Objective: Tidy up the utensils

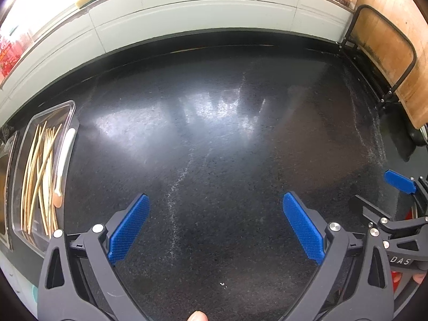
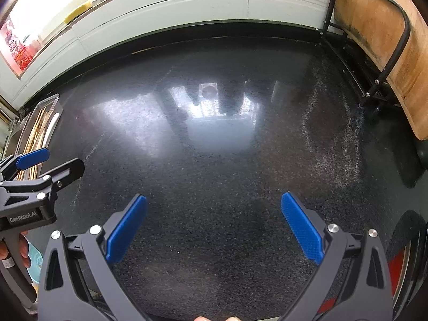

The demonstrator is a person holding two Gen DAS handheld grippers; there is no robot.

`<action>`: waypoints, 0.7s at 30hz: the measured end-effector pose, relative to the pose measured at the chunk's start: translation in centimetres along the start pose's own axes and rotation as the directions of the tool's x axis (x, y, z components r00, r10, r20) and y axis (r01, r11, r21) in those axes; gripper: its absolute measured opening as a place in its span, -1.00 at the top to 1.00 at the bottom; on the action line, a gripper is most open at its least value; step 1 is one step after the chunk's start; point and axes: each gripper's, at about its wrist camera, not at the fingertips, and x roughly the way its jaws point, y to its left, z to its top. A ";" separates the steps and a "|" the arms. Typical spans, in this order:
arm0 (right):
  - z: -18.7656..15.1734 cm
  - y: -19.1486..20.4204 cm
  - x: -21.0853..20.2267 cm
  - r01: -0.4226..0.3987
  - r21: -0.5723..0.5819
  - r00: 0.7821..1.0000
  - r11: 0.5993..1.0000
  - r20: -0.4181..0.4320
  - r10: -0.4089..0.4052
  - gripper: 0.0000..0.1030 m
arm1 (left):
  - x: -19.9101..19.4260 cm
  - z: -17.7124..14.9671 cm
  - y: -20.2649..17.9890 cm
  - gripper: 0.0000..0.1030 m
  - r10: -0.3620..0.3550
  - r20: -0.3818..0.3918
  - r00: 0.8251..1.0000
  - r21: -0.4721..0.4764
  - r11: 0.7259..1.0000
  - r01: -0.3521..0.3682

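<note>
A clear plastic tray (image 1: 70, 107) lies at the left of the dark speckled counter (image 1: 214, 133). It holds several wooden chopsticks (image 1: 40, 176) and a pale spoon (image 1: 62, 165) along its right side. My left gripper (image 1: 216, 200) is open and empty over bare counter, to the right of the tray. My right gripper (image 2: 213, 200) is open and empty over bare counter too. The tray also shows in the right wrist view (image 2: 52, 100), far left, partly behind the left gripper (image 2: 50, 160). The right gripper's blue fingertip (image 1: 400, 182) shows at the right edge of the left wrist view.
A white tiled wall (image 1: 187, 21) runs along the back of the counter. A wooden cutting board in a black wire rack (image 1: 385, 53) leans at the right back corner. A red and black object (image 2: 398, 262) sits at the near right edge.
</note>
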 end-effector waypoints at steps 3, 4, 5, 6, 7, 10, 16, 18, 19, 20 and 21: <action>0.0 0.7 0.3 -0.007 -0.016 1.000 1.000 -0.008 0.007 -0.89 | -0.1 -0.1 0.6 -0.89 0.009 -0.004 1.000 -0.013 1.000 -0.009; 0.1 1.0 0.4 -0.012 -0.025 1.000 1.000 -0.014 0.011 -0.89 | -0.1 -0.3 0.8 -0.89 0.023 -0.005 1.000 -0.012 1.000 -0.023; 0.1 1.5 0.6 -0.013 -0.026 1.000 1.000 -0.017 0.012 -0.89 | -0.2 -0.4 1.0 -0.89 0.037 -0.005 0.999 -0.011 0.999 -0.037; 0.2 1.9 0.7 -0.019 -0.034 1.000 0.999 -0.021 0.019 -0.89 | -0.3 -0.6 1.3 -0.89 0.045 -0.005 0.999 -0.011 0.999 -0.045; 0.3 2.4 0.9 -0.023 -0.039 1.000 0.999 -0.022 0.022 -0.89 | -0.4 -0.8 1.8 -0.89 0.051 -0.005 0.999 -0.015 0.999 -0.052; 0.8 3.9 1.2 -0.039 -0.065 0.999 0.997 -0.023 0.037 -0.89 | -0.8 -1.4 3.3 -0.89 0.076 -0.010 0.997 -0.043 0.996 -0.077; 1.2 7.5 2.2 -0.090 -0.152 0.995 0.984 -0.054 0.083 -0.89 | -1.5 -2.3 6.0 -0.89 0.106 -0.020 0.994 -0.128 0.986 -0.108; 1.4 8.1 2.2 -0.096 -0.165 0.995 0.982 -0.056 0.088 -0.89 | -1.7 -2.5 6.5 -0.89 0.107 -0.022 0.994 -0.143 0.984 -0.109; 1.5 8.4 2.2 -0.099 -0.170 0.994 0.980 -0.057 0.091 -0.89 | -1.8 -2.6 6.6 -0.89 0.110 -0.022 0.994 -0.147 0.983 -0.112; 1.5 8.5 2.3 -0.102 -0.171 0.994 0.980 -0.060 0.093 -0.89 | -1.8 -2.6 6.6 -0.89 0.119 -0.025 0.993 -0.142 0.982 -0.121; 1.5 8.6 2.3 -0.104 -0.171 0.994 0.980 -0.062 0.095 -0.89 | -1.7 -2.6 6.4 -0.89 0.126 -0.026 0.992 -0.137 0.982 -0.129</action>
